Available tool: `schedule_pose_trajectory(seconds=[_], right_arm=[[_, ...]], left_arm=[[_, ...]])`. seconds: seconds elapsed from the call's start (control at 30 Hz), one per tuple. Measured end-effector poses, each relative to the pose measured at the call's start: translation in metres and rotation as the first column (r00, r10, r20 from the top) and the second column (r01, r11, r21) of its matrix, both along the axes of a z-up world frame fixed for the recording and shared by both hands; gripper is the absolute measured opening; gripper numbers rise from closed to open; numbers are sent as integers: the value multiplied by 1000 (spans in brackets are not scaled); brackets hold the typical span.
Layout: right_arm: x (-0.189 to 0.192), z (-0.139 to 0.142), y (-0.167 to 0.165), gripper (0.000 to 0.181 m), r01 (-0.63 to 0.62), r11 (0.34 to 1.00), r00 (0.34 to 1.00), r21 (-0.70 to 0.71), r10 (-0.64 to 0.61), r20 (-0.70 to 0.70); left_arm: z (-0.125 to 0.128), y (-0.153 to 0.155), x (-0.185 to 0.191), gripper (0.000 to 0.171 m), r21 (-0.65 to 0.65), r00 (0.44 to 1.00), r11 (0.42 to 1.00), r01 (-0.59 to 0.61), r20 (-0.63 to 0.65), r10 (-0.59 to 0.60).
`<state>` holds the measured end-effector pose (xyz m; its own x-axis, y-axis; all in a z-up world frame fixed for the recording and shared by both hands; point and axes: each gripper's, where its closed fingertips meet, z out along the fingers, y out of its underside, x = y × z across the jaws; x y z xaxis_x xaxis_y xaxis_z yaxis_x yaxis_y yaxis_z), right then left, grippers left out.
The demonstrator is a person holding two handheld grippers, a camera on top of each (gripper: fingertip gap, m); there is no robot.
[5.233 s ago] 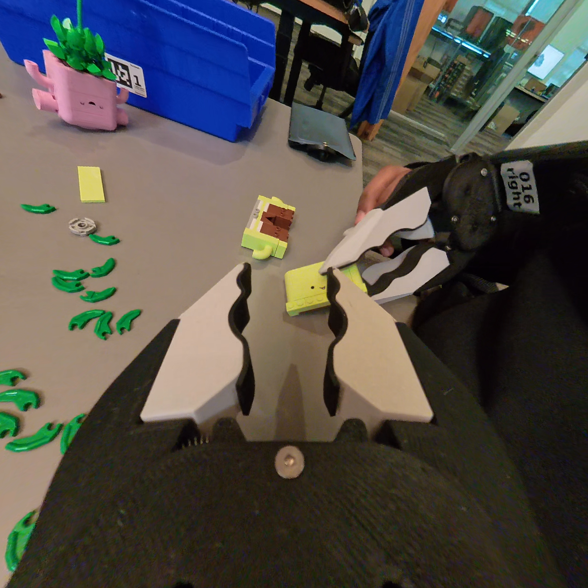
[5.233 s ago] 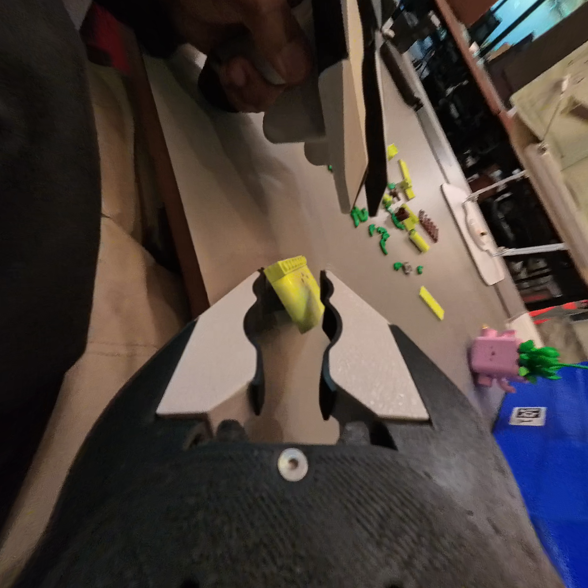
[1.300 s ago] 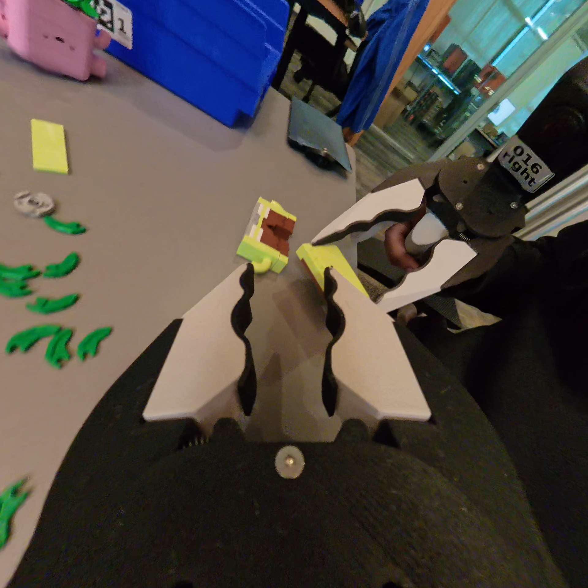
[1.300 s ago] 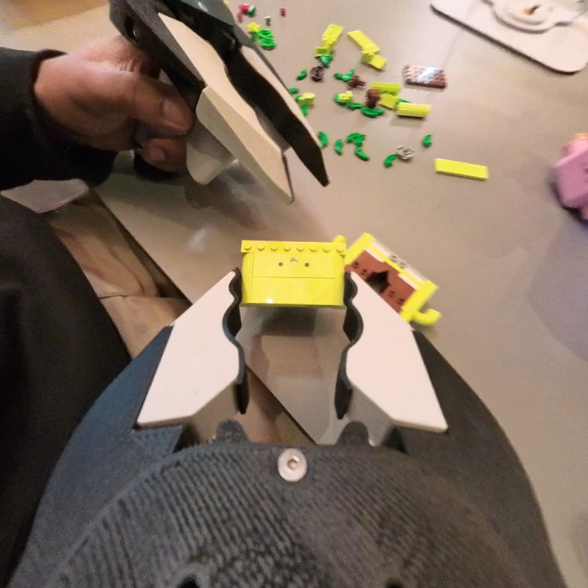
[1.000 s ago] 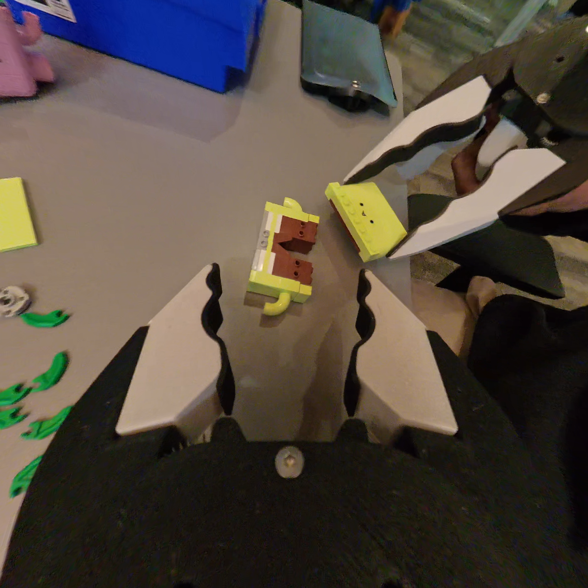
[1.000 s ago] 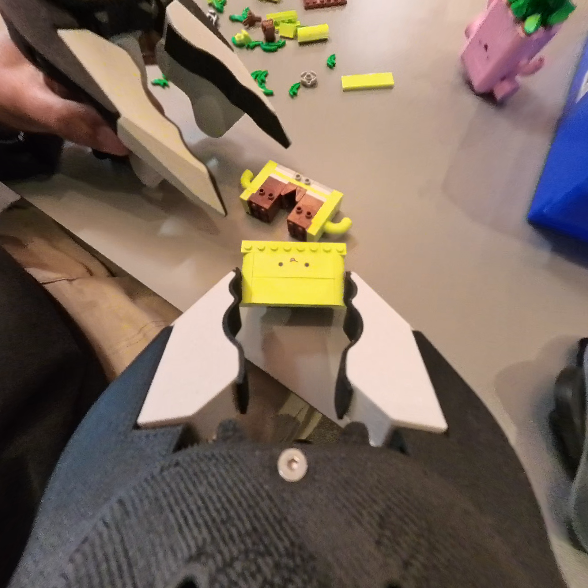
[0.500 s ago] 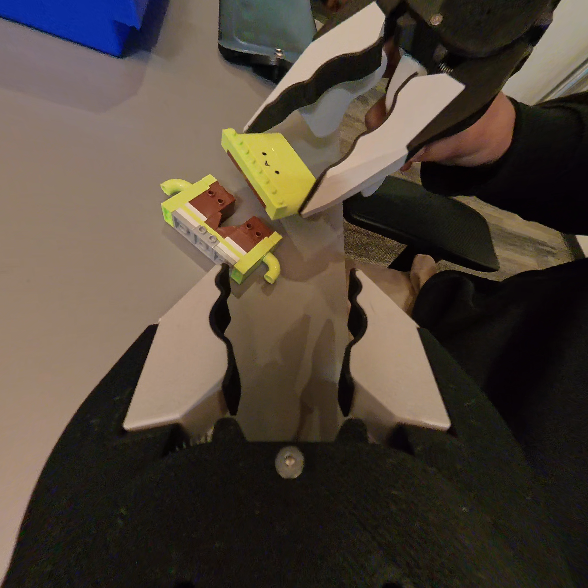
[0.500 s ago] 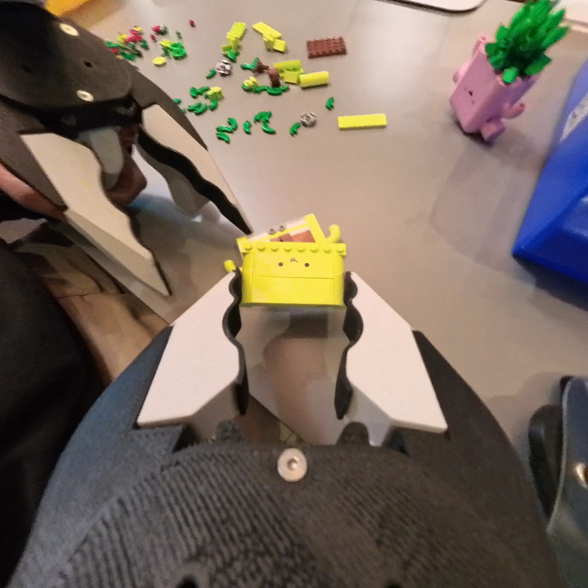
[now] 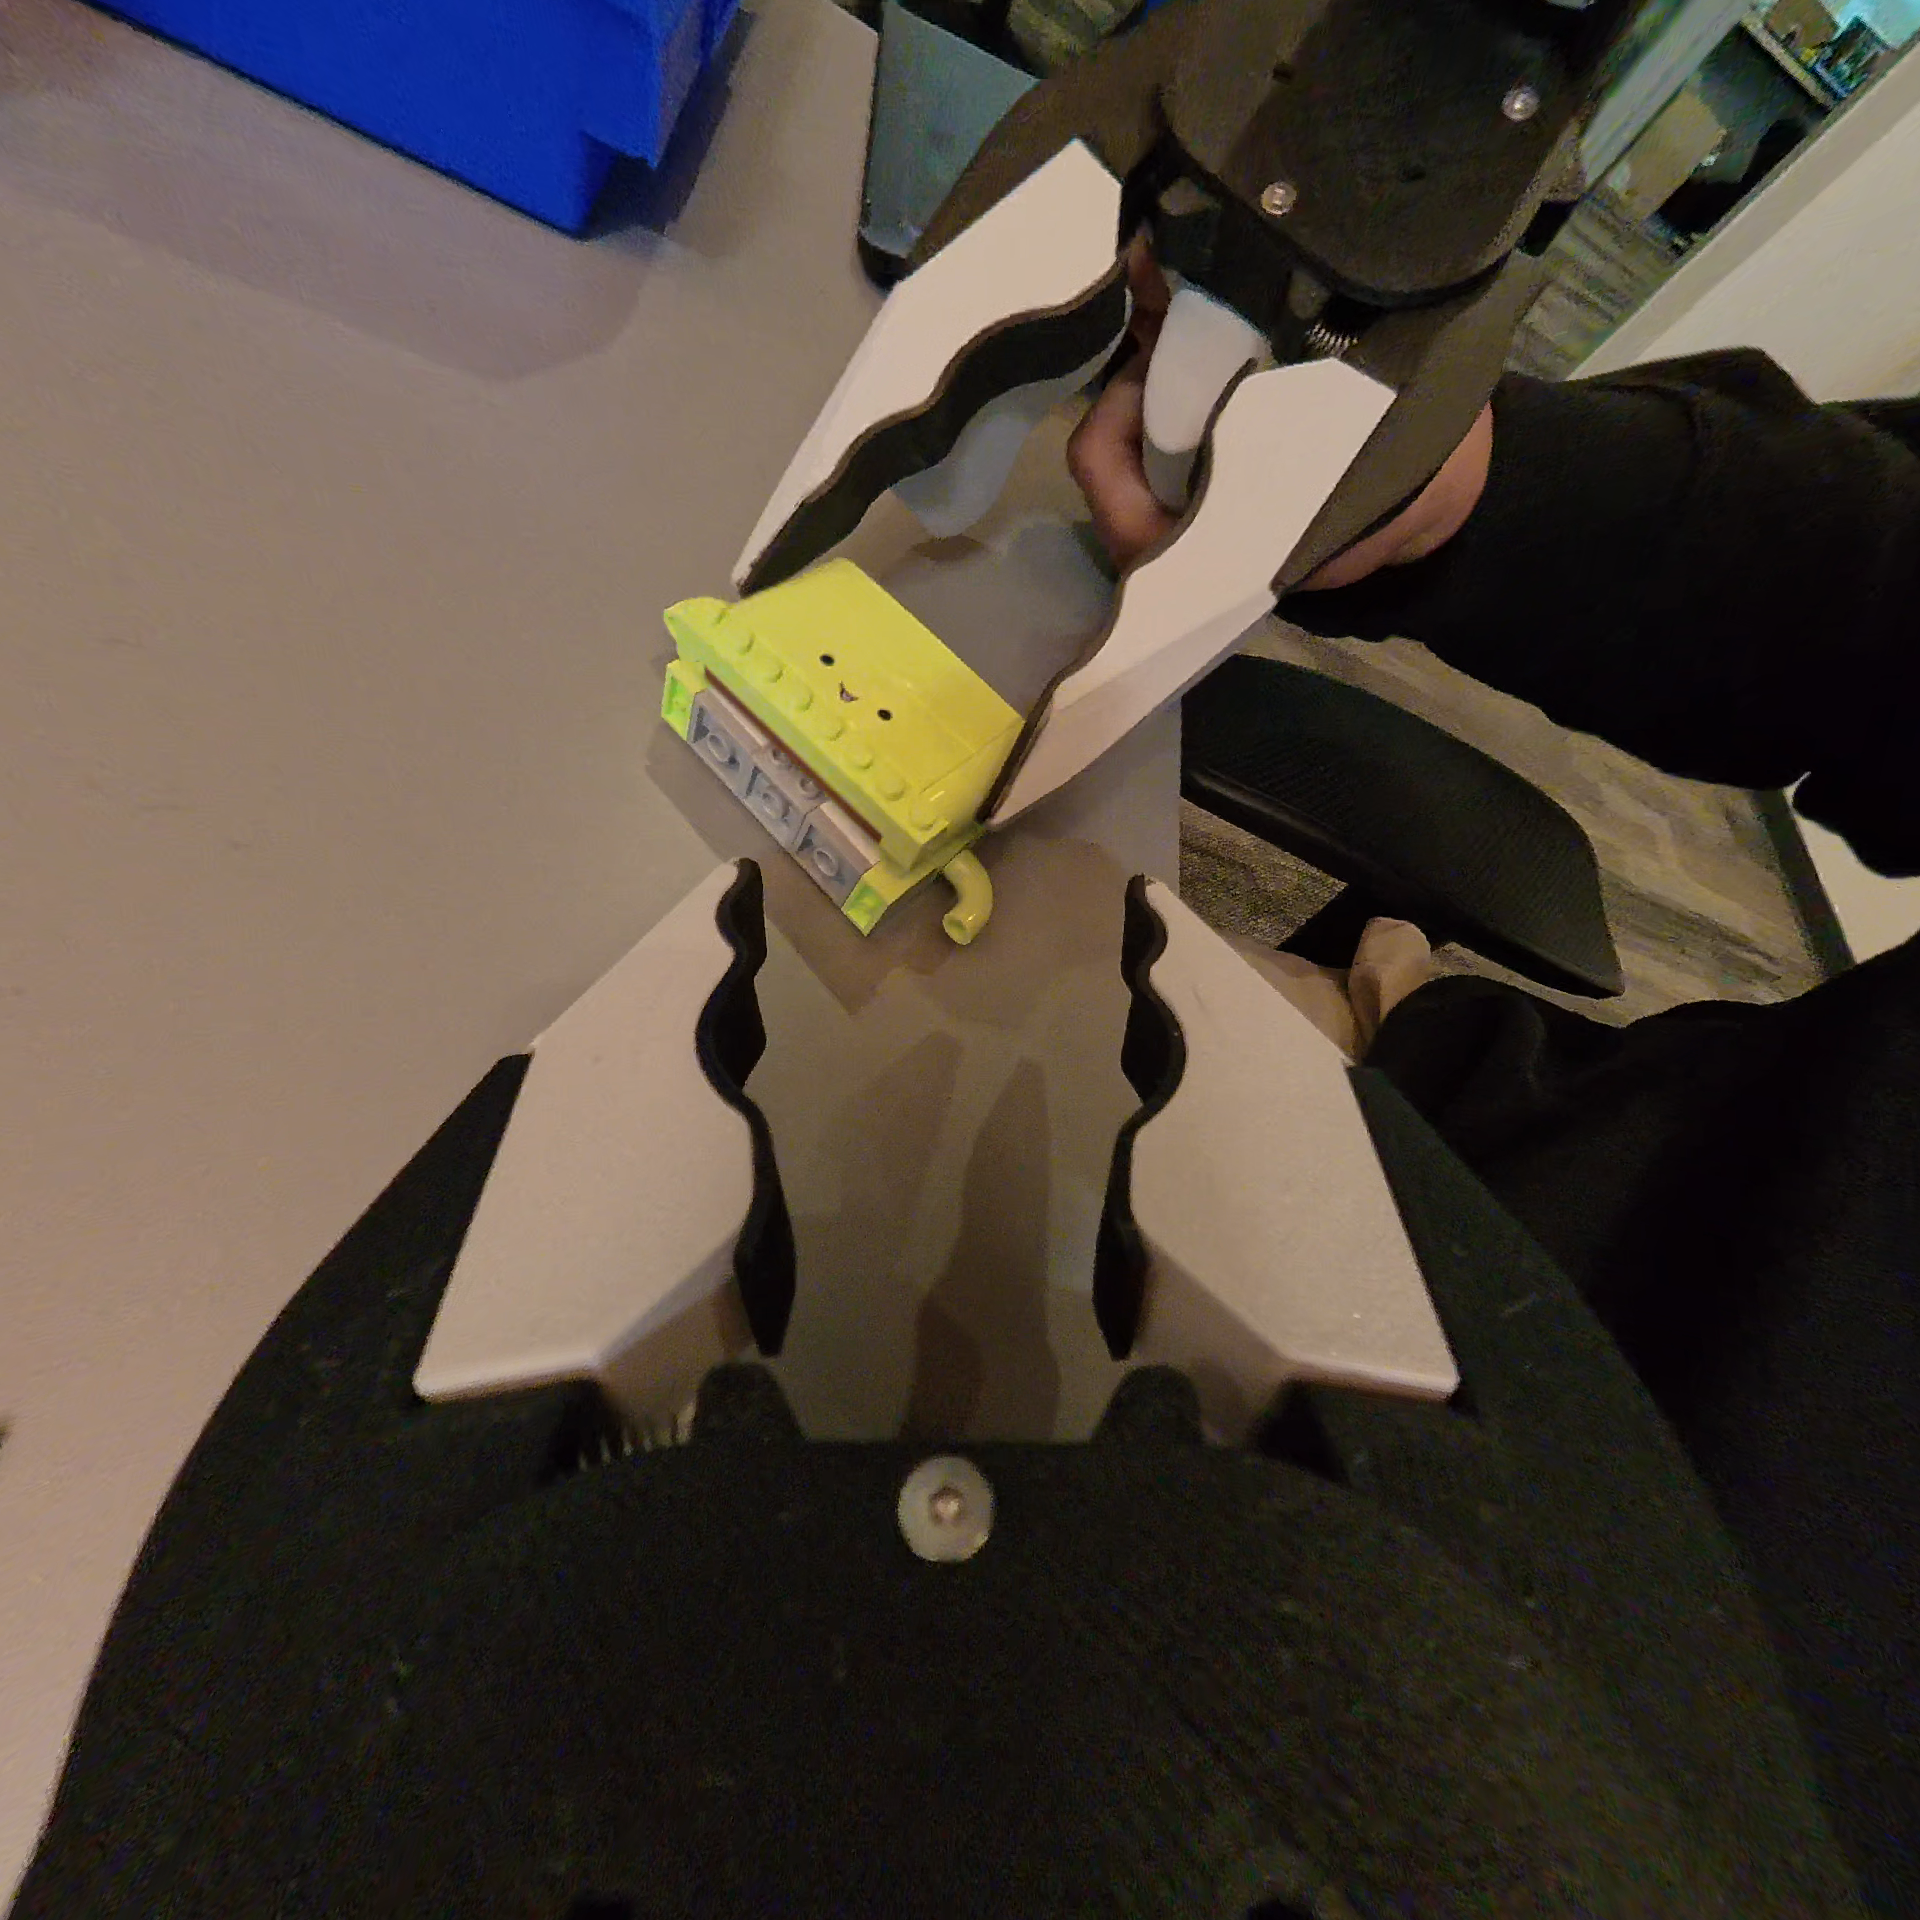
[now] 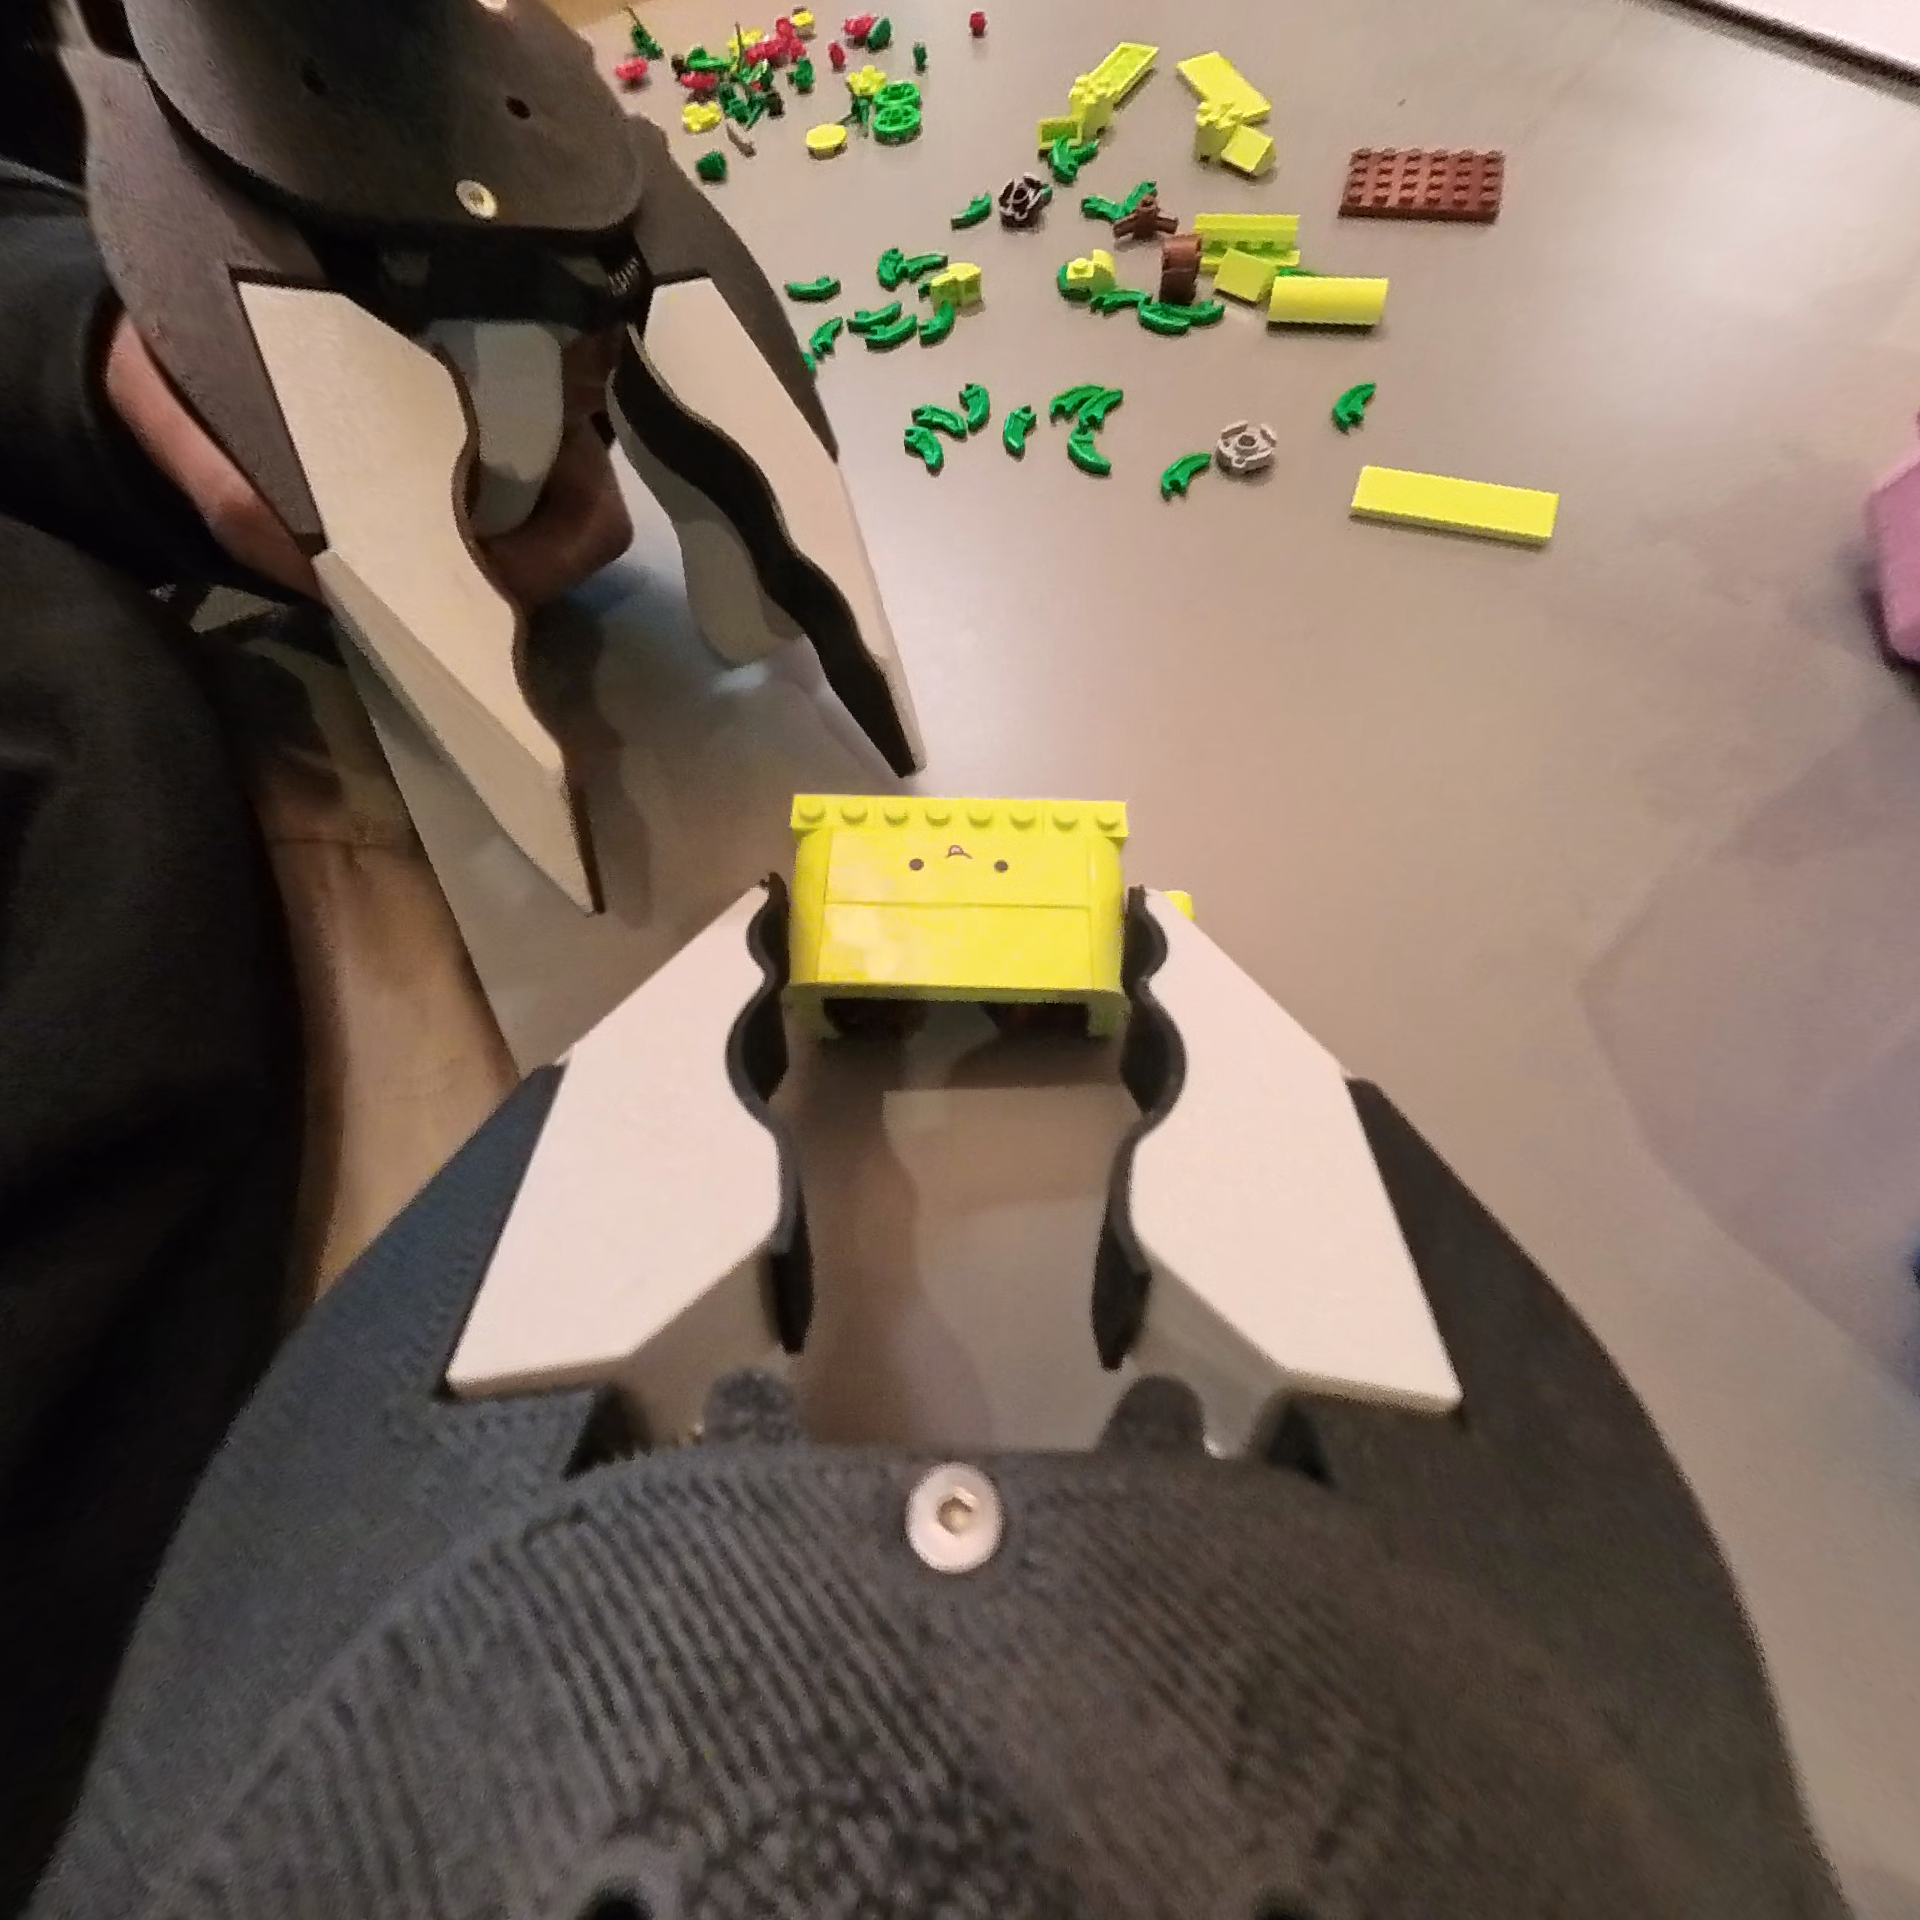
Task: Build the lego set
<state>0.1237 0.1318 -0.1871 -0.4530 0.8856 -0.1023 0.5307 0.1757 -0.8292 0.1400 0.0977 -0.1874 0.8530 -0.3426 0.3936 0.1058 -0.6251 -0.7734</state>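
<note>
A matte grey table [image 9: 260, 644] carries everything; past its far edge the left wrist view shows a patterned floor, a black office-chair seat [image 9: 1403, 790] and a white wall at the right. One blue plastic bin [image 9: 436, 83] stands at the table's far side, only its outer wall in view, so what it holds cannot be told, and one dark grey pouch [image 9: 935, 114] lies beside it. The right gripper [image 10: 951, 914] clamps one lime-green face panel [image 10: 956, 894] by its two side edges, studs pointing away from the camera; in the left wrist view that panel [image 9: 862, 686] sits tilted on top of one lime, grey and brown brick body [image 9: 790, 800] lying on the table near the front edge, the two touching. The left gripper [image 9: 940, 904] hovers just beside them with its fingers set wide and nothing between them. Beyond, in the right wrist view, loose parts are scattered: one long lime tile [image 10: 1455, 504], one brown studded plate [image 10: 1421, 185], one grey round piece [image 10: 1245, 447], one lime rounded brick [image 10: 1328, 301], and many green leaf pieces [image 10: 1081, 426] too jumbled to count, with a small heap of red and green bits [image 10: 769, 62] farther back. A pink object [image 10: 1896, 561] is cut by the right edge
</note>
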Motion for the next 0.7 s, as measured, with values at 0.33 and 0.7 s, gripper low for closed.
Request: schedule_pose_trajectory(seconds=[0.33, 0.7], right_arm=[[-3, -5, 1, 64, -36, 996, 999, 80, 35, 10], [0, -6, 1, 65, -62, 990, 997, 129, 57, 43]], left_arm=[[4, 0, -3, 67, 12, 999, 1000, -15, 49, 14], [2, -1, 0, 67, 10, 1000, 1000, 3, 18, -4]])
